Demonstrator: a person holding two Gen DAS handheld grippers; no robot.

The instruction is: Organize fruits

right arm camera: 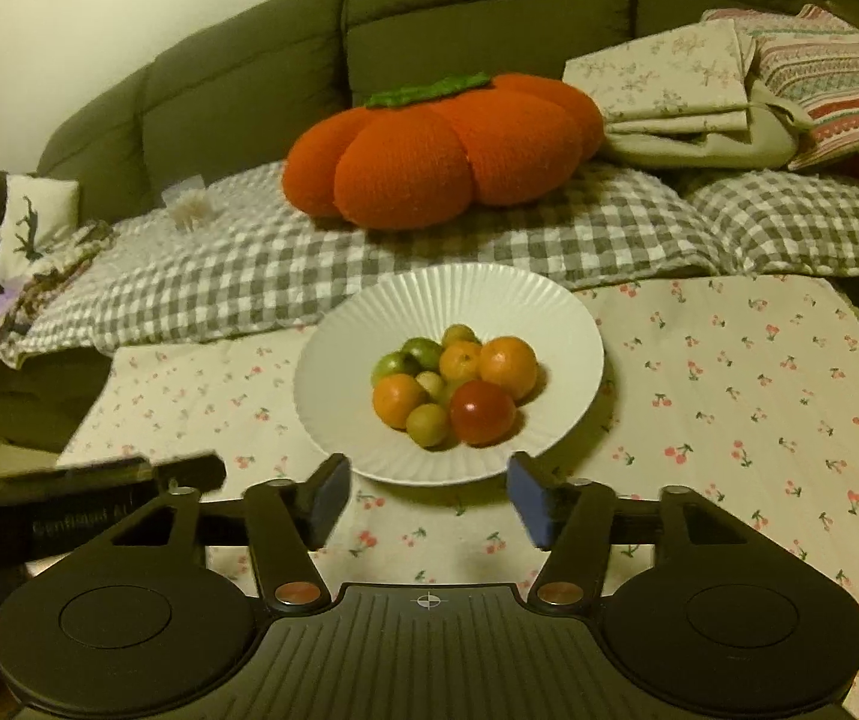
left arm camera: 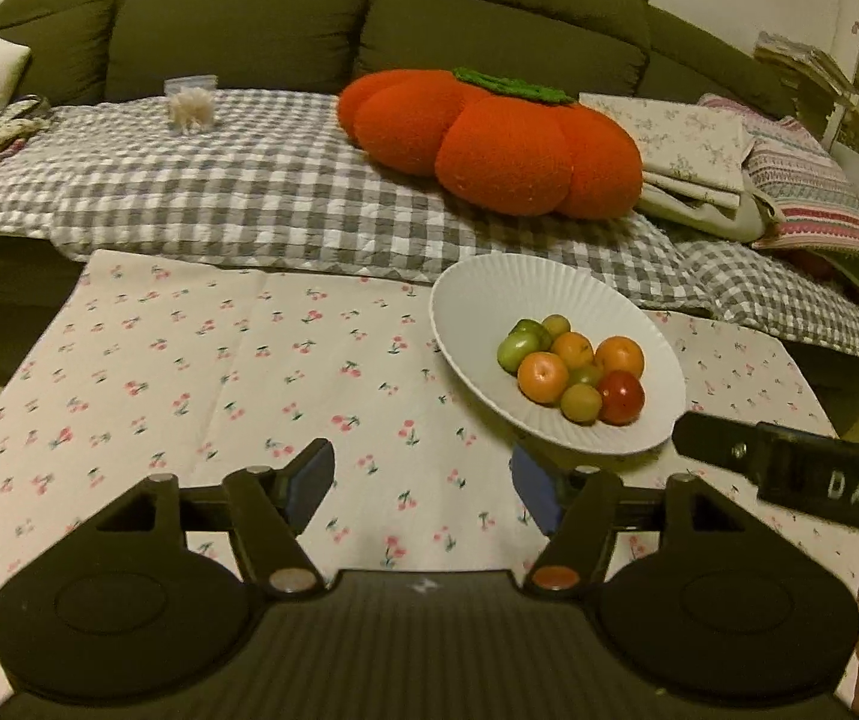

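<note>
both the left gripper (left arm camera: 423, 489) and right gripper (right arm camera: 426, 495) are spread and empty, and pinching one fruit (right arm camera: 482, 412) from the heaped plate (right arm camera: 573, 324) may roll its neighbours off.

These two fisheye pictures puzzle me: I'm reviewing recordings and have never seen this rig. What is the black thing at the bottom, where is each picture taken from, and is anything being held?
No robot here: a person holds a two-finger gripper in each hand, each carrying a camera that looks forward along its fingers. The black shape at the bottom of each picture is that gripper itself. One picture comes from the left gripper, the other from the right gripper. Both stand open and hold nothing. On the cherry-print cloth sits a white ribbed plate with small fruits: orange ones, green ones and a red one. Behind is a sofa with a pumpkin cushion. The dark bar at each picture's side is the other gripper.
</note>
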